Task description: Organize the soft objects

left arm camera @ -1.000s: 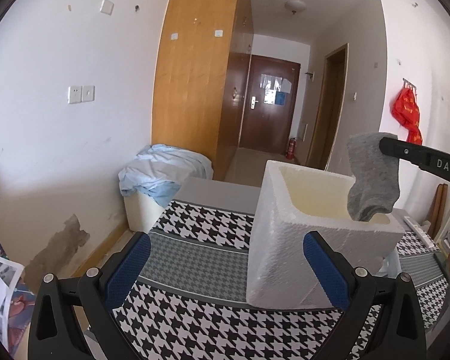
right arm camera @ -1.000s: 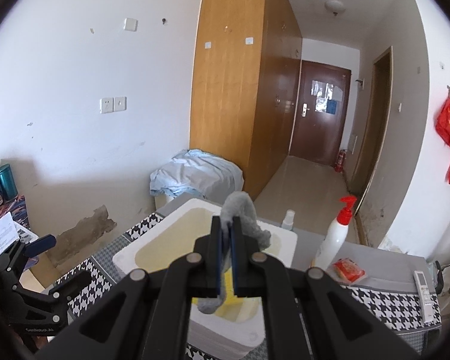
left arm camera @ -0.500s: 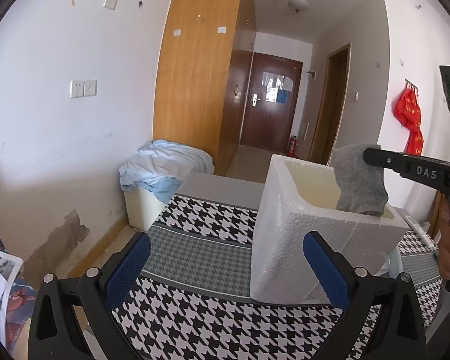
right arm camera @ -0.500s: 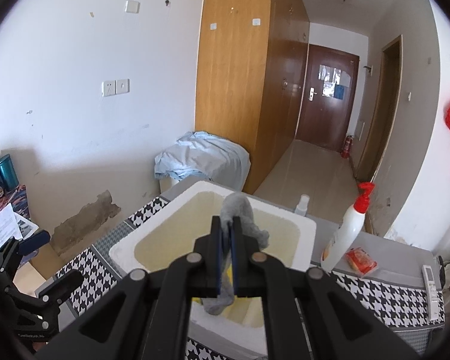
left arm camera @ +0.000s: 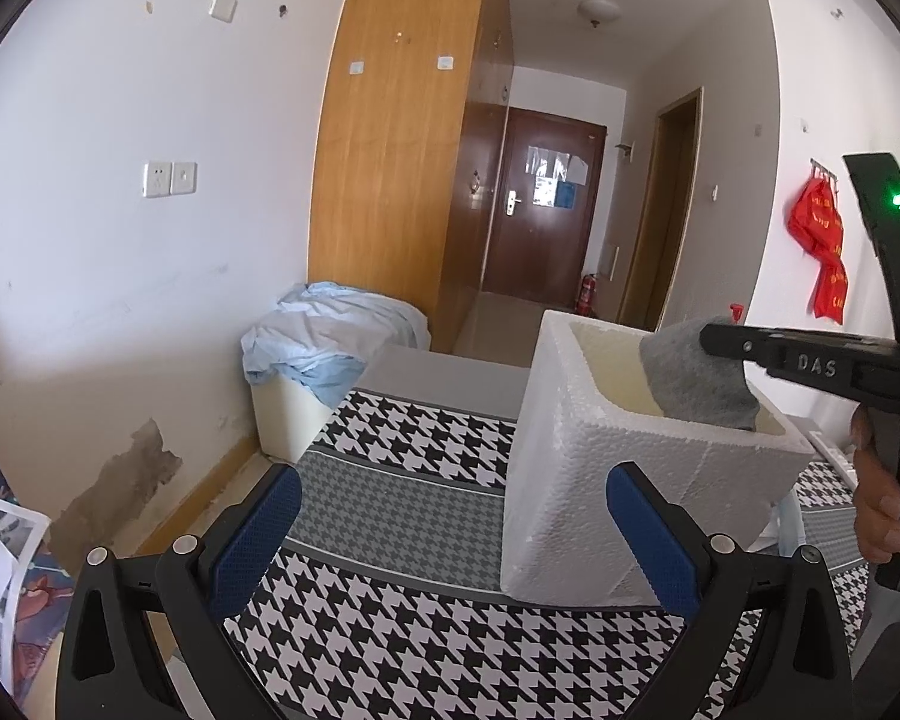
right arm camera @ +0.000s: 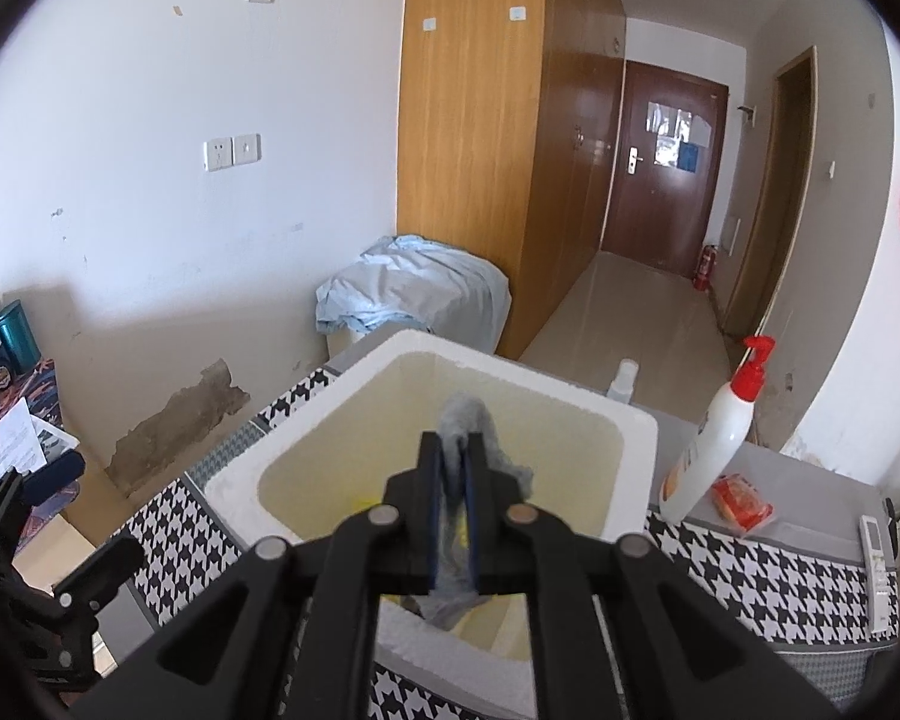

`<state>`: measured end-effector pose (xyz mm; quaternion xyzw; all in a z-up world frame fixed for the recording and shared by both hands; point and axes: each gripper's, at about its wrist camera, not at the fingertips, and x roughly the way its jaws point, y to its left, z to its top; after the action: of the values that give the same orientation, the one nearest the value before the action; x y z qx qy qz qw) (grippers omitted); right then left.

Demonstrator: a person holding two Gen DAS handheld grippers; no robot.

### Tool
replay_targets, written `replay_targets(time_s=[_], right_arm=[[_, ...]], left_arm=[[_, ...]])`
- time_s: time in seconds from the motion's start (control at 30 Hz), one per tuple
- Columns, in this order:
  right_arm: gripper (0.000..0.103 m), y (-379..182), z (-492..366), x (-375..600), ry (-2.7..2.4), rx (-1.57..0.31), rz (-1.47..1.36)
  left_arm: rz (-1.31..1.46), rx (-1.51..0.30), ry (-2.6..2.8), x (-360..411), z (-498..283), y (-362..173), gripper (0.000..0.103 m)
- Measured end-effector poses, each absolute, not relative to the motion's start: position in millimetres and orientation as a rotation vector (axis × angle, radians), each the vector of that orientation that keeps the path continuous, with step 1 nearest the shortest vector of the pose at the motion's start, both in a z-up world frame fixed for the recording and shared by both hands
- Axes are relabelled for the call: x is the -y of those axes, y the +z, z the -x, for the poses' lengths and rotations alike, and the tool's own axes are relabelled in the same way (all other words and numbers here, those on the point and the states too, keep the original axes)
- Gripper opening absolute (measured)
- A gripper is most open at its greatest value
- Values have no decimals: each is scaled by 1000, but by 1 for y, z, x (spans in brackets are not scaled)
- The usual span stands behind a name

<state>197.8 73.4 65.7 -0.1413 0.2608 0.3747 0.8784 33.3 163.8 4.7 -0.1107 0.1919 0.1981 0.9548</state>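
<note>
"das" stands in pale letters on the black arm of the right gripper (left arm camera: 714,341), right of the frame.

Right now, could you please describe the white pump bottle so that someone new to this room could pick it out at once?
Find the table with the black-and-white houndstooth cloth, then the white foam box standing on it. Just right of the box stands the white pump bottle, upright. Its red pump top sets it apart from the smaller clear-capped bottle behind the box and the flat orange packet beside it.
</note>
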Motion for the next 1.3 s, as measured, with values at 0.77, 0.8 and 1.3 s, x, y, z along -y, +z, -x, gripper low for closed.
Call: replay_targets(time_s=[0.77, 0.8, 1.3], right_arm=[[85, 68, -181, -56, 783, -465, 288], [85, 69, -180, -54, 785, -461, 285], [85, 79, -169, -24, 770, -425, 250]], left_arm=[[203, -379, 393, -152, -31, 11, 102], [202, -378, 391, -152, -31, 11, 102], [170, -363, 369, -130, -29, 20, 102]])
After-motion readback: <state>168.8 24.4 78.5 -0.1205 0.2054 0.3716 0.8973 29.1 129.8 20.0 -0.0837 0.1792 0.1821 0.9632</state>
